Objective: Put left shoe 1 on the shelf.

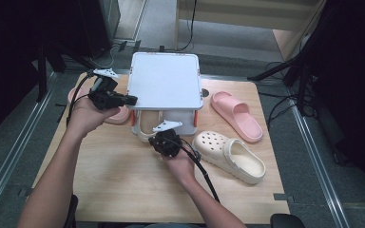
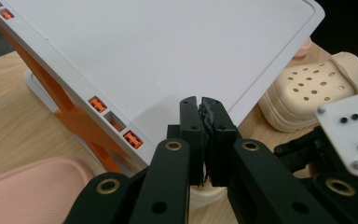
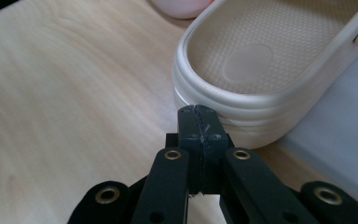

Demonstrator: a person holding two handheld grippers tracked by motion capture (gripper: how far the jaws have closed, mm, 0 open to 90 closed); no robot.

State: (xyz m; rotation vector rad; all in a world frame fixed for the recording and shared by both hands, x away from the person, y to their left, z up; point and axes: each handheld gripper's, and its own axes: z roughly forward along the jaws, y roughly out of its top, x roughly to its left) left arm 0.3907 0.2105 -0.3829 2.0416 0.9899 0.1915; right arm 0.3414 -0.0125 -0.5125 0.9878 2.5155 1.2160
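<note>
A white two-level shoe rack with orange posts stands at the back middle of the wooden table. A cream clog lies on its lower level, heel toward me. My right gripper is shut and empty, its tips just short of that clog's heel. My left gripper is also shut with nothing in it, and hovers at the left edge of the rack's top shelf; its tips lie over the shelf's corner. A second cream clog lies on the table at the right.
A pink slide lies right of the rack. Another pink slide sits left of it, partly under my left hand. Bare tabletop stretches toward me. Black stands and cables line the floor around the table.
</note>
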